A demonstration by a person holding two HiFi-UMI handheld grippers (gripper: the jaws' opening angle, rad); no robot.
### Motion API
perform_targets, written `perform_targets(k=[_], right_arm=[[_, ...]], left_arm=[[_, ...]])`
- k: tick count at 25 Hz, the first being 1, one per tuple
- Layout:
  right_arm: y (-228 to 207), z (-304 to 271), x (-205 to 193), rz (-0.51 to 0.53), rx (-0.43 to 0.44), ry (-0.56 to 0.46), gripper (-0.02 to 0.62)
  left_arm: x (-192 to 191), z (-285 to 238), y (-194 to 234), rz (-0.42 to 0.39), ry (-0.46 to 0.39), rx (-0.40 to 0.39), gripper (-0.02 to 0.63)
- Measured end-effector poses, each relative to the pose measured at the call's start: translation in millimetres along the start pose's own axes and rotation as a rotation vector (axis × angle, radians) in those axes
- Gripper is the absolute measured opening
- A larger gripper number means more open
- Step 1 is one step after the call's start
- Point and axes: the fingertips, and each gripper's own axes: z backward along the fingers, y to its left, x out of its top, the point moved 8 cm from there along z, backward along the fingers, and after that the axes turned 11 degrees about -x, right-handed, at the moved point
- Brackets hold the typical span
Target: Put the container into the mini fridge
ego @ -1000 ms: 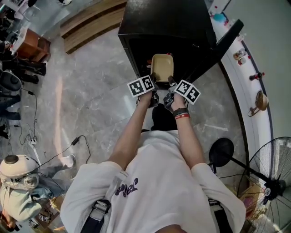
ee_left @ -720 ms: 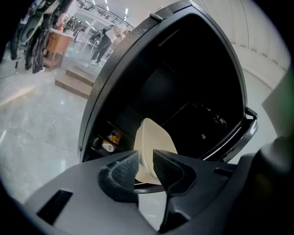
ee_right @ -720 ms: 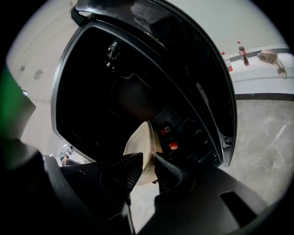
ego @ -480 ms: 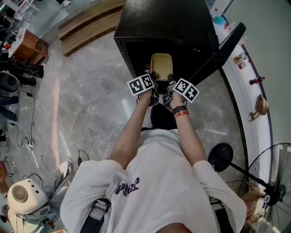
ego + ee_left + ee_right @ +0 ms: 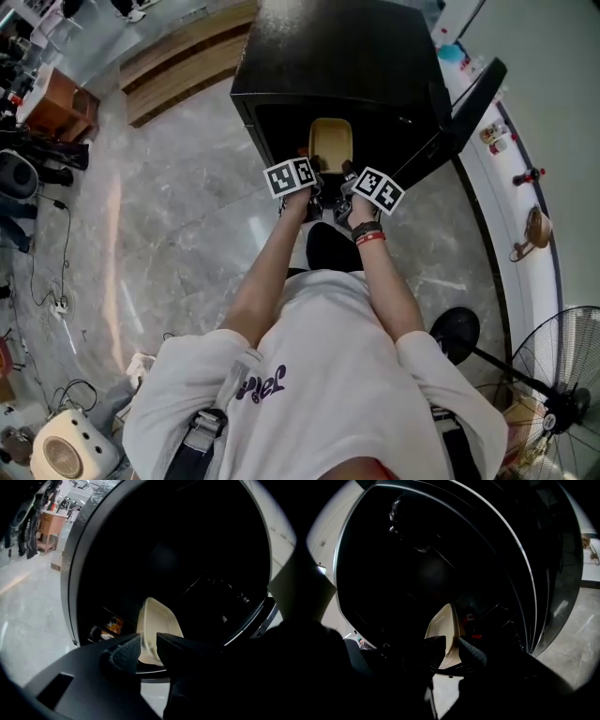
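A beige rectangular container reaches into the dark mouth of the black mini fridge. My left gripper is shut on its near left rim and my right gripper on its near right rim. In the left gripper view the container stands on edge between the jaws of my left gripper, the rim pinched. Seen from the right gripper, the container is clamped the same way by my right gripper. The fridge door hangs open to the right.
A standing fan and a round black base are on the floor at the lower right. A white ledge with small objects runs along the right. Cables and a round appliance lie at the left.
Both grippers have carried the container forward, farther into the fridge opening. The person has stepped closer to the fridge.
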Motion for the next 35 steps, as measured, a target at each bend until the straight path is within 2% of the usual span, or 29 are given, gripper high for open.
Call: perform_targets(k=[8, 14, 20, 26, 28, 30, 35], right_arm=[[4, -26, 17, -0.021, 0.032, -0.047, 0.097], [1, -57, 22, -0.046, 0.06, -0.095, 0.095], [-3, -80, 23, -0.036, 0.065, -0.128, 0.097], [-4, -92, 29, -0.048, 0.072, -0.158, 0.097], [-2, -94, 32, -0.032, 0.065, -0.168, 0.1], [-1, -92, 35, -0.013, 0.057, -0.176, 0.121], [-1, -69, 37, 0.012, 0.021, -0.186, 0.158]], left_arm=[[21, -24, 6, 0.008, -0.034, -0.03, 0.107], [32, -47, 22, -0.027, -0.057, -0.046, 0.114], [36, -66, 31, -0.092, -0.071, -0.024, 0.115], [45, -80, 38, -0.095, -0.058, -0.048, 0.12], [48, -85, 38, -0.103, -0.061, -0.062, 0.132], [49, -86, 36, -0.12, -0.063, -0.081, 0.211], [49, -69, 21, -0.166, -0.078, -0.089, 0.226]])
